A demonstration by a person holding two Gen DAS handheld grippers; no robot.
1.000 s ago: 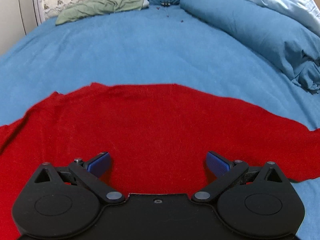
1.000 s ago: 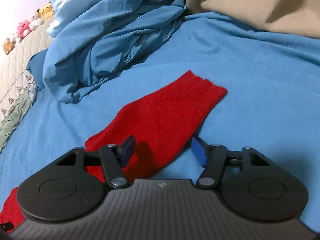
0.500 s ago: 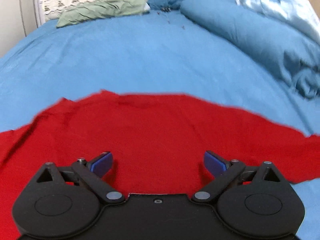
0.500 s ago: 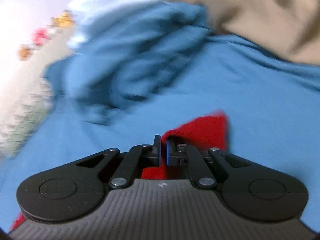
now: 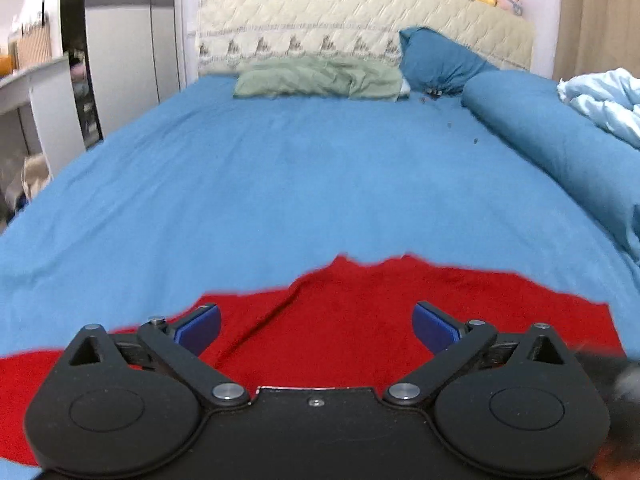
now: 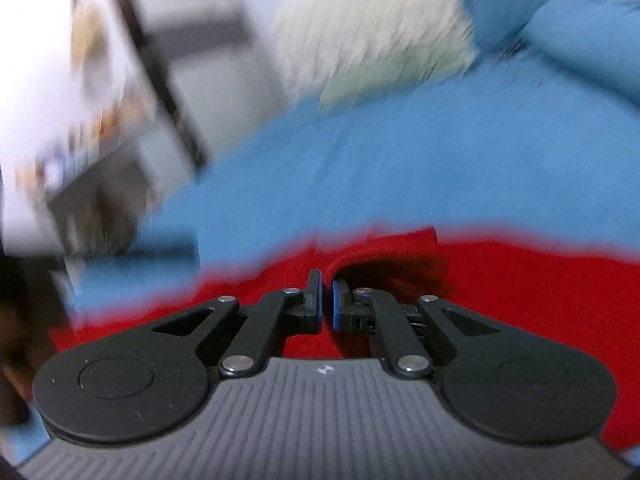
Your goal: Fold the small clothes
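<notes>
Pinching the red garment, the right tool is closed; left tool gapes wide

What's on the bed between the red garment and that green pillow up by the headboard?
Only bare blue sheet lies between the red garment and green pillow, in the left wrist view.

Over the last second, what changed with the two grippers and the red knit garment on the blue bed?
The right gripper closed on a sleeve of the red knit garment and is swinging it over the body; its view is motion-blurred. The left gripper stayed open above the cloth, though more of the blue bedsheet now shows ahead of it.
</notes>
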